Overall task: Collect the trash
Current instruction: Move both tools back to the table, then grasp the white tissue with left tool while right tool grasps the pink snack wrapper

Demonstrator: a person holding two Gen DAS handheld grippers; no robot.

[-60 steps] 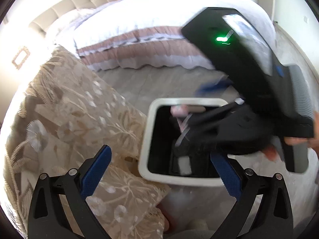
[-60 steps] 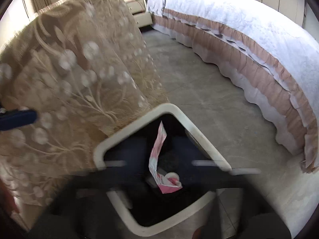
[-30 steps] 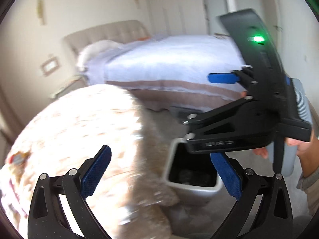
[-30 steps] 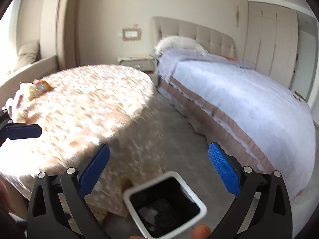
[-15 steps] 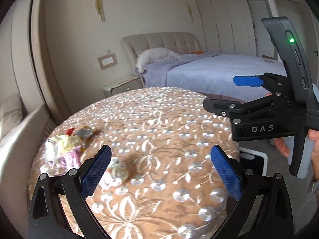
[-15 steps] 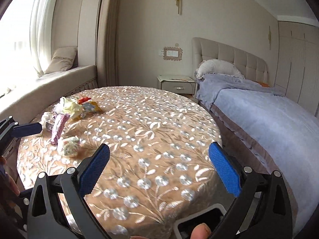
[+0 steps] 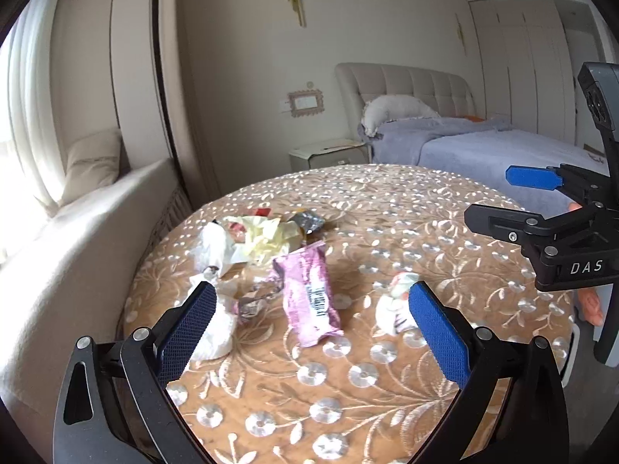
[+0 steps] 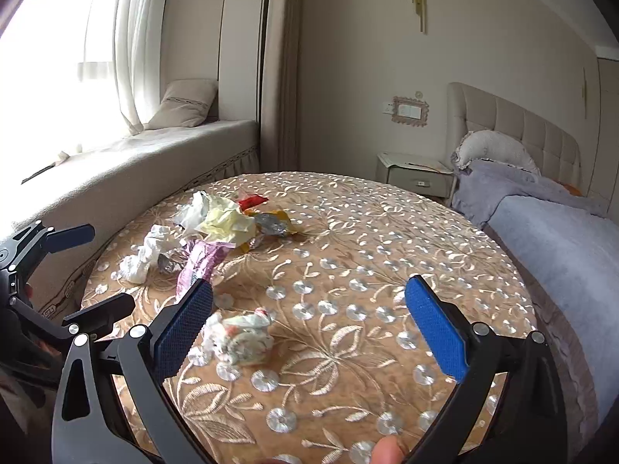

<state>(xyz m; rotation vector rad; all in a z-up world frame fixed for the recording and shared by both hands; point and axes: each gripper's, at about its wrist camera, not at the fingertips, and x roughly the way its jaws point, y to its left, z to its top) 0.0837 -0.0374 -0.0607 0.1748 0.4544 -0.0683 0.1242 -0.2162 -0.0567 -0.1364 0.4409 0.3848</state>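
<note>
1. The left gripper is hovering over the round table with its blue pads spread wide apart, gripping nothing.
2. The right gripper is likewise hanging over the table, jaws parted and empty.
3. A purple wrapper is lying on the table between the left gripper's fingers.
4. A crumpled white wad is sitting alone on the table, just beside the right gripper's left pad.
5. A trash pile of tissues and wrappers is resting toward the table's window side.
6. A bed is standing beyond the table.
</note>
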